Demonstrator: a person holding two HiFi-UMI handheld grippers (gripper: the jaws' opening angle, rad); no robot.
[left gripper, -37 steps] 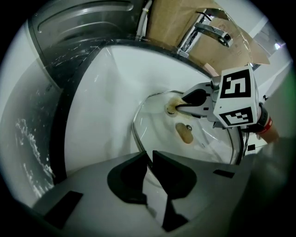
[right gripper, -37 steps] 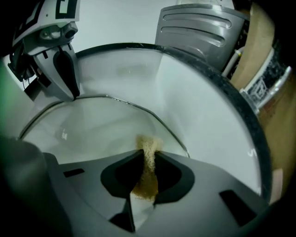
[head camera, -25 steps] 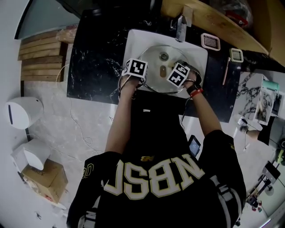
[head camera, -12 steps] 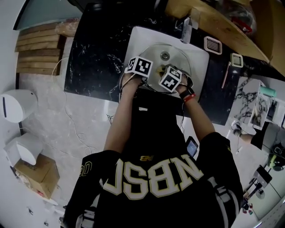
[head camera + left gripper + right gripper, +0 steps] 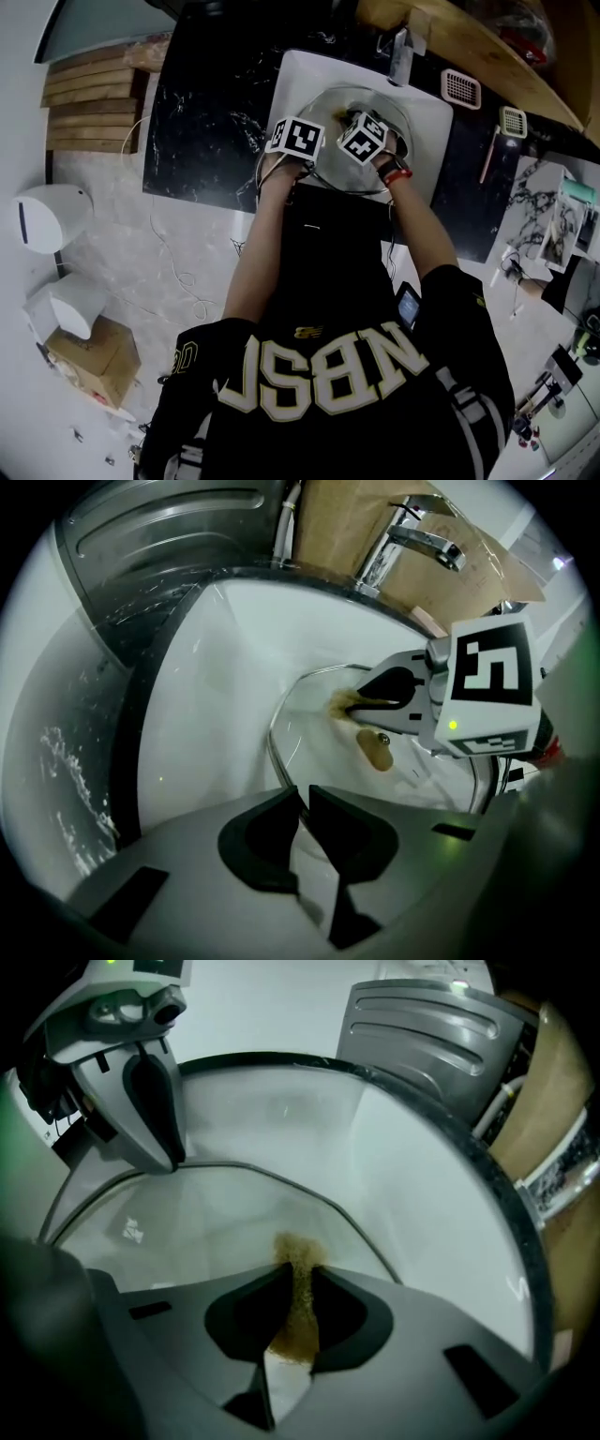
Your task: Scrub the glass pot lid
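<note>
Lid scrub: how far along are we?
Set up: glass pot lid sits in the sink, left gripper shut on its rim, right gripper shut on a brown scrub pad. In hand: pad looks pressed on the glass. Left: scrubbed coverage can't be judged.

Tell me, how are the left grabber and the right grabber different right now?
The left gripper pinches the metal rim of the glass lid; the right gripper pinches a yellow-brown scrubber. The left gripper sits at the lid's edge; the right gripper rests its scrubber on the glass beyond the knob. Both are shut on something and point down into the sink.
</note>
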